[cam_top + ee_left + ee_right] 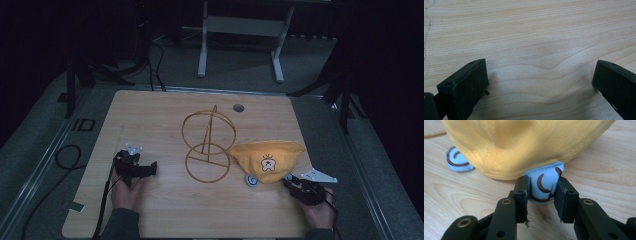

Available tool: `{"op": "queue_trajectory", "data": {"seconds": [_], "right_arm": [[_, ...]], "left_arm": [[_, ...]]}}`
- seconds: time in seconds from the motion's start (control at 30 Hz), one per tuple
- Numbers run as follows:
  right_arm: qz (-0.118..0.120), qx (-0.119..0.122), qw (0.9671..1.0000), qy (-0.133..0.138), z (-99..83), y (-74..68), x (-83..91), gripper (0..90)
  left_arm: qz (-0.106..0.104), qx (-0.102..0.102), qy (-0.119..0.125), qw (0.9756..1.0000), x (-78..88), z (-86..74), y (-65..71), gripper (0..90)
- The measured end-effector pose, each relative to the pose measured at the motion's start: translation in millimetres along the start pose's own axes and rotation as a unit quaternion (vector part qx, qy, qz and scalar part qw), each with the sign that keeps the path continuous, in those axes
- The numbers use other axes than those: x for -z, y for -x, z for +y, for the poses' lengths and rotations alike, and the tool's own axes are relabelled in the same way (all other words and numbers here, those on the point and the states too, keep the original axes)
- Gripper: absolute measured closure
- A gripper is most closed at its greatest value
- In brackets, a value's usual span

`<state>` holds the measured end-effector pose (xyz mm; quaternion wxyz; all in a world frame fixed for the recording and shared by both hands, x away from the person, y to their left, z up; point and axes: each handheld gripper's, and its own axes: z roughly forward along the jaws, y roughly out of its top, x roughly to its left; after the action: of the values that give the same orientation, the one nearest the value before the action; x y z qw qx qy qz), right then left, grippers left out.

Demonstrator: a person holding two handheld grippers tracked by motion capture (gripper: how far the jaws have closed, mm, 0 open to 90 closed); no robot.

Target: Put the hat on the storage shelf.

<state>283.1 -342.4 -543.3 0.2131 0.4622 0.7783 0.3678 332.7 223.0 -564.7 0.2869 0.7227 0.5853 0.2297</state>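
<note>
A yellow fabric hat (267,157) with a small cartoon face lies on the wooden table (150,115) at the right. Two light blue ears with brown curves stick out from under its near edge. My right gripper (289,179) is at the hat's near right corner. In the right gripper view, the right gripper (542,183) has its pads pressed on either side of one blue ear (544,188), under the hat (524,145). The other ear (457,161) lies flat on the wood. My left gripper (150,169) rests at the table's left, and its jaws (540,75) are wide open over bare wood.
A gold wire stand (208,145), made of two rings and an upright rod, stands mid-table just left of the hat. A round cable hole (238,107) sits near the far edge. A white desk frame (240,35) stands on the floor beyond the table.
</note>
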Motion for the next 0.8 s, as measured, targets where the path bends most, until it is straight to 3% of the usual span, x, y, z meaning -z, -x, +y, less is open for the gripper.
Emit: {"op": "queue_trajectory", "data": {"seconds": [0.37,0.8], "right_arm": [[0.008,-0.011,0.9991,0.040,5.0,-1.9,10.0,67.4],[0.012,-0.009,0.9985,0.053,14.7,-2.1,11.8,67.8]], "left_arm": [[0.000,0.000,0.000,1.0000,0.0,0.0,0.0,0.4],[0.000,0.000,0.000,1.0000,0.0,0.0,0.0,0.4]]}}
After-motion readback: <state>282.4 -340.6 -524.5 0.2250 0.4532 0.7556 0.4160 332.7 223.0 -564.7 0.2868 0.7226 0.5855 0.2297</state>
